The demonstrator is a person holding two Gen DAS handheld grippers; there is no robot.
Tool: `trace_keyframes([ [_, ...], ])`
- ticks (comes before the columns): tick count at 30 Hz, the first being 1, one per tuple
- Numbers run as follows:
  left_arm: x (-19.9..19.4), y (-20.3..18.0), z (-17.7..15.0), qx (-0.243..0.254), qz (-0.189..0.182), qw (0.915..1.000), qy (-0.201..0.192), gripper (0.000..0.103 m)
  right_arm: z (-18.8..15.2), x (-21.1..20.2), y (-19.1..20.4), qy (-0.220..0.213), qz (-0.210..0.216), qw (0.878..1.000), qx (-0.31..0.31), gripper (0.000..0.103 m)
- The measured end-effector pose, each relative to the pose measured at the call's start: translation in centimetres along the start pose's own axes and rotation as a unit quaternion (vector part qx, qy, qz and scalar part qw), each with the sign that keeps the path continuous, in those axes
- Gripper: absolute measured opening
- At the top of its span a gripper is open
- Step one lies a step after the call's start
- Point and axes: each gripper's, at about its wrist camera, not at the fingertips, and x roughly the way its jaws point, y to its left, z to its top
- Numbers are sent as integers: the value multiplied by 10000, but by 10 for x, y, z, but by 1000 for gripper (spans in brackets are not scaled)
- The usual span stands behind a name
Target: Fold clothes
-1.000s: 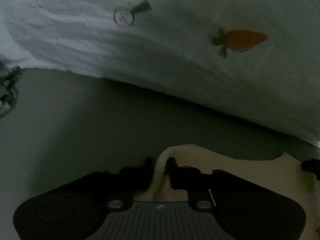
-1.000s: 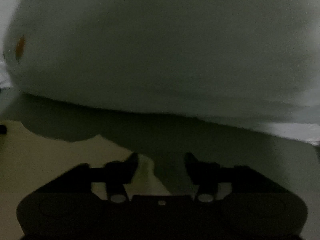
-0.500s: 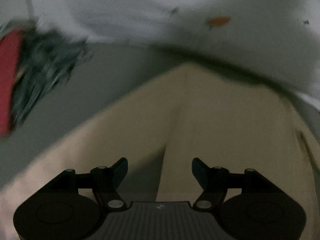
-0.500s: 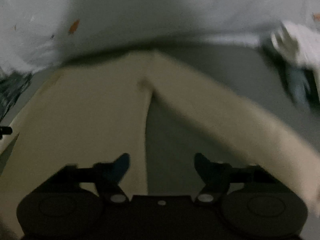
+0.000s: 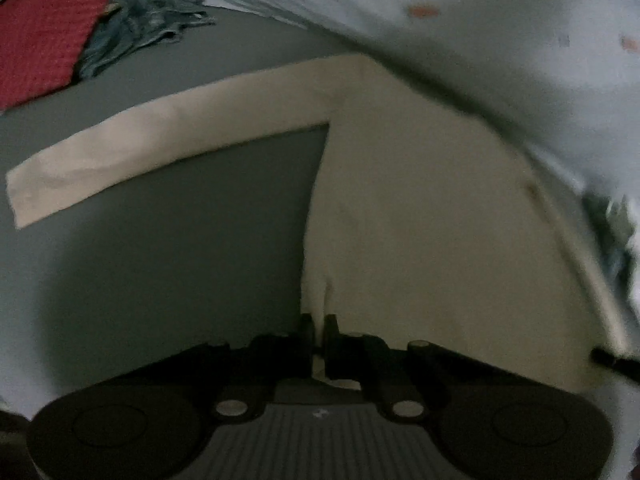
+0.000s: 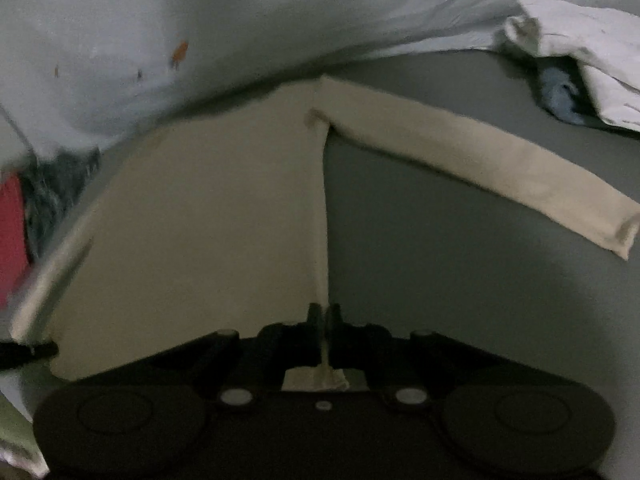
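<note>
The left tongs and right tongs, spread wide half a second ago, are now clamped on the hem corners of the cream long-sleeved shirt, spread flat on the grey bed. A fold can be started. The patterned white duvet crowds the collar end.
</note>
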Motion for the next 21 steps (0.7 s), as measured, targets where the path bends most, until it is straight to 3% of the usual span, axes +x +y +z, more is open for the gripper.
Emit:
trace_keyframes([
  [2,-4,2,-3,-10,-8,10000,48,5,-2,-2,-2,76,-228,9997,74,3],
  [4,-2,3,-11,88,148,9996,224,9,-8,14,1,595,-707,9952,-334,6],
  [5,-3,3,-14,164,231,9991,301,8,-13,18,4,620,-875,9925,-583,9],
  [6,-7,5,-17,199,241,9991,293,13,-16,15,7,508,-931,9923,-634,15],
  [8,-19,13,-20,180,209,9994,206,30,-17,12,12,490,-1098,9911,-569,52],
  [12,-44,45,-22,-283,241,9993,-35,53,-25,-3,36,99,-1192,9906,-663,57],
  [14,-53,60,-22,-498,428,9977,-165,66,-25,-3,50,-153,-1218,9892,-797,82],
  [17,-59,88,-7,-808,685,9939,-321,71,-22,3,71,-484,-1288,9862,-920,89],
  [21,-58,127,16,-1138,881,9886,-442,79,-20,21,90,-365,-1214,9903,-574,103],
])
